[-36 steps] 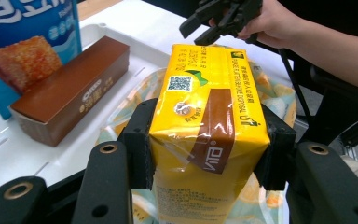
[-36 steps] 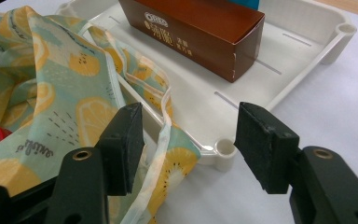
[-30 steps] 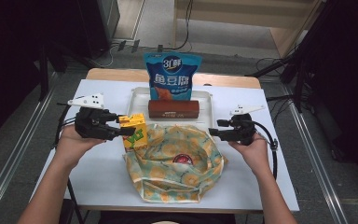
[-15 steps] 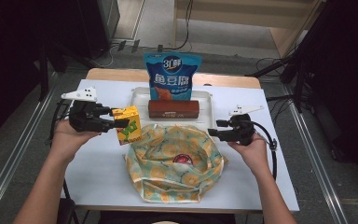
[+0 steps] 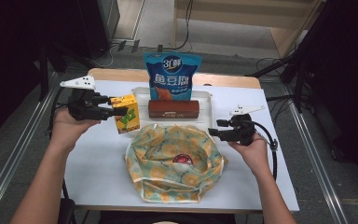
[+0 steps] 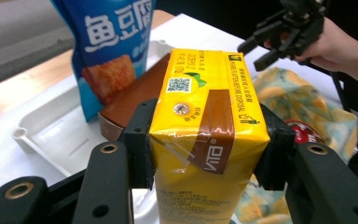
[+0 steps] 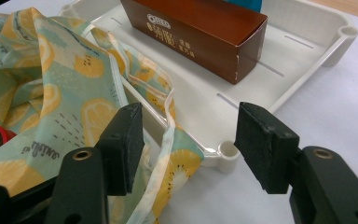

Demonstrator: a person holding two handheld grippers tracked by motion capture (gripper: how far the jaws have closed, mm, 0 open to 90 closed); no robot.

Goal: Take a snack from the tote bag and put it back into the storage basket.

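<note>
Here the left gripper [image 5: 116, 111] pinches the carton [image 5: 126, 113] upright above the table's left side, beside the tray [image 5: 203, 95], while the right gripper [image 7: 186, 140], jaws spread, waits near the bag [image 5: 175, 158], likely to steady its rim

Yellow carton [image 6: 205, 140] — bottom cut off; blue bag [image 6: 107, 51] — top cropped, lower part hidden.

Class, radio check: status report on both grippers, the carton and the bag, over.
Left gripper shut on yellow drink carton, held left of the tray. Right gripper open, empty, at fabric bag rim. Nothing in the way.
</note>
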